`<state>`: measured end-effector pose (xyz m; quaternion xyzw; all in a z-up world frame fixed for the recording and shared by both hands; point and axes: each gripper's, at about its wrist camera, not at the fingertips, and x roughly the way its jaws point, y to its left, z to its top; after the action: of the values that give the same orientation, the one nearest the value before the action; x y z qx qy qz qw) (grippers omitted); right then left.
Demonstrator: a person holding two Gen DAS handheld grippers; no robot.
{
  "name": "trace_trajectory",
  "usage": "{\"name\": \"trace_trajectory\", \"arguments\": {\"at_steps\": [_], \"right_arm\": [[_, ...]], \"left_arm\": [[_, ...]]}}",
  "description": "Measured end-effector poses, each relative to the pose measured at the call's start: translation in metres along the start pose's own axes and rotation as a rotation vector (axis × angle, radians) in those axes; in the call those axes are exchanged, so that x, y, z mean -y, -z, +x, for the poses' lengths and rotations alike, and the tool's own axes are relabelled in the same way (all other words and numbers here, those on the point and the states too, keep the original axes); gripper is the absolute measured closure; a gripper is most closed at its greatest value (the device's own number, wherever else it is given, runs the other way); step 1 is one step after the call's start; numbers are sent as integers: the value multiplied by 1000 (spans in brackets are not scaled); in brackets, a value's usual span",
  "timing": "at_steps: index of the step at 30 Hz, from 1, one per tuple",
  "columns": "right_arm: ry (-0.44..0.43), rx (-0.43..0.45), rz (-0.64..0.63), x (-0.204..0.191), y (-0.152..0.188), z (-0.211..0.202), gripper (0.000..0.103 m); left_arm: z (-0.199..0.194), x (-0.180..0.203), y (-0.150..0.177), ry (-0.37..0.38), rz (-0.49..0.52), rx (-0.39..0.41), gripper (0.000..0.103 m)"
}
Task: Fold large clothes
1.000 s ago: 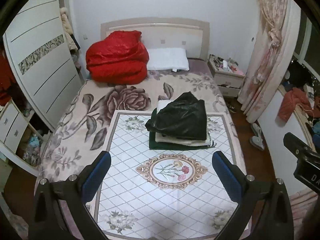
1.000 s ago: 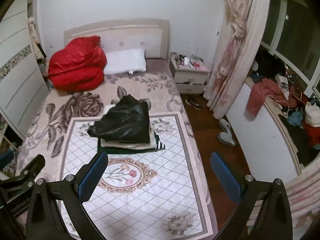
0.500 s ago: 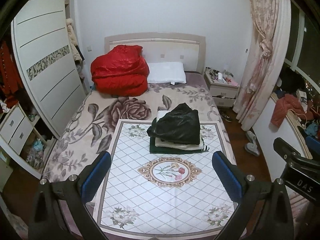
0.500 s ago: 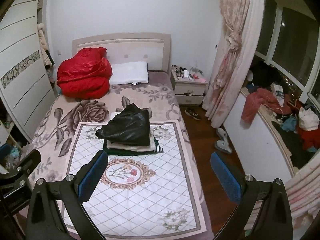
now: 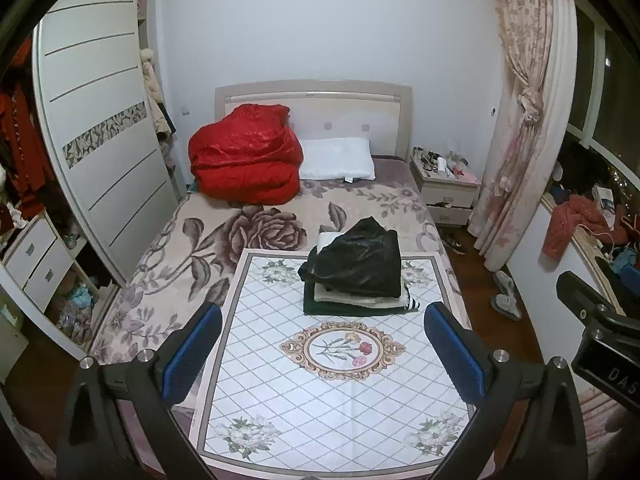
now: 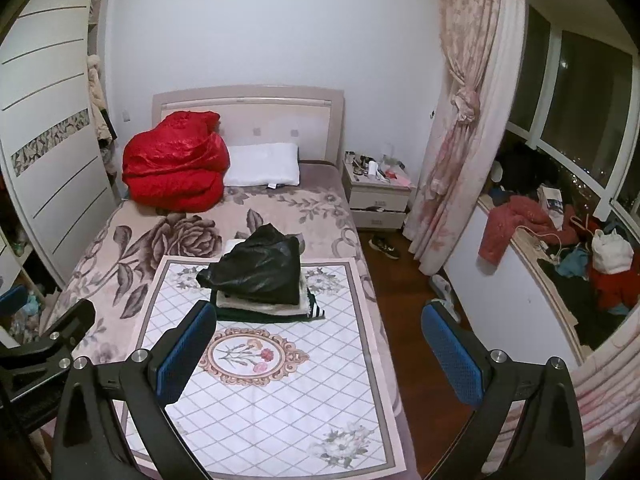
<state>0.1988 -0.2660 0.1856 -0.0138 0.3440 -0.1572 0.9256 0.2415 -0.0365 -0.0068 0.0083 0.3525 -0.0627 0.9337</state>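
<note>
Both wrist views looked from high beyond the bed's foot toward the headboard at 12 o'clock, well back; the right view sat further right, sharing the whole bed.

"DAS" on right claw body, cut off at edge; nothing else legible

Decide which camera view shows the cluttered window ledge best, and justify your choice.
The right wrist view: the window ledge runs across its right side with the clothes and white bag on it in sight. The left wrist view shows only its near part, partly behind the right hand-held gripper.
</note>
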Motion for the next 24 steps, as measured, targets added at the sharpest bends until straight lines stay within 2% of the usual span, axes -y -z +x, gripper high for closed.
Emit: {"name": "trace_trajectory", "arguments": {"at_steps": [8,24], "right_arm": [[-27,-8,13,7,5,-2,0],[-36,0,19,11,16,-3,0]], "left_arm": [[-12,0,3,-15,-1,39,0],[-18,-4,2,-12,3,56,0]]}}
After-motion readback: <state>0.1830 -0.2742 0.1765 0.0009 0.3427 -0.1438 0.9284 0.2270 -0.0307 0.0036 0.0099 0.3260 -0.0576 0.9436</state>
